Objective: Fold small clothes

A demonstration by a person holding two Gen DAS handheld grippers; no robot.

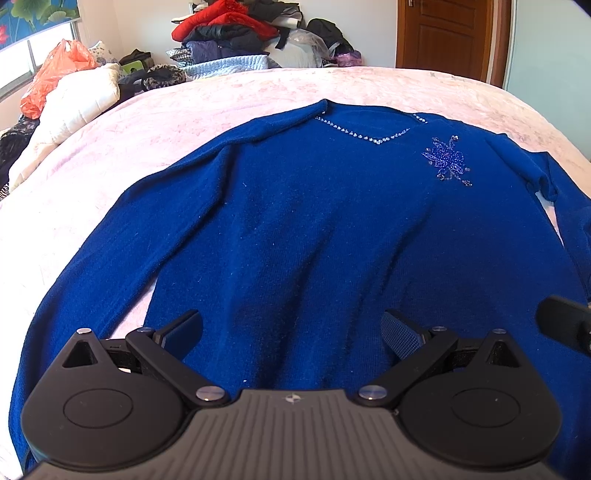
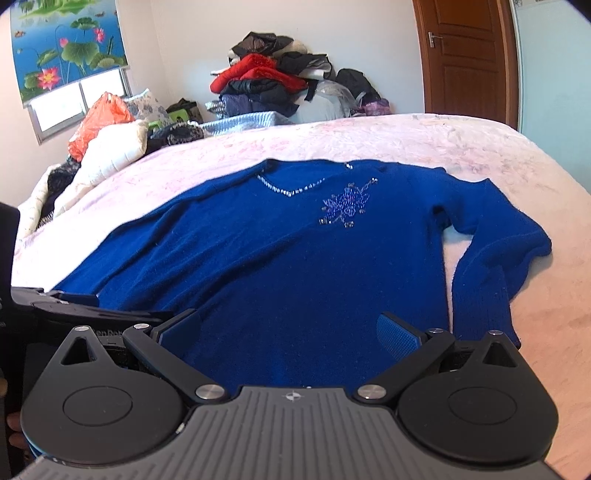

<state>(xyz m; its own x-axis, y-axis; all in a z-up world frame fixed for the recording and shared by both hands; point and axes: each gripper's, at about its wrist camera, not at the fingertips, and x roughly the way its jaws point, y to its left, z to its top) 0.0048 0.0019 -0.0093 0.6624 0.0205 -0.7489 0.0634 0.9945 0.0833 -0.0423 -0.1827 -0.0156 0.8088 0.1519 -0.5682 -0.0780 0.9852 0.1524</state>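
Note:
A blue long-sleeved sweater with a beaded neckline and a beaded flower lies flat, front up, on the pink bedspread. My left gripper hovers open over the sweater's hem, nothing between its fingers. The right gripper's finger shows at the right edge. In the right wrist view the same sweater spreads ahead, its right sleeve bent down the side. My right gripper is open above the hem. The left gripper lies at the left edge.
A heap of clothes is piled behind the bed's far edge. A white quilted jacket and an orange plastic bag lie at the bed's left. A brown door stands at the back right. The pink bedspread lies bare around the sweater.

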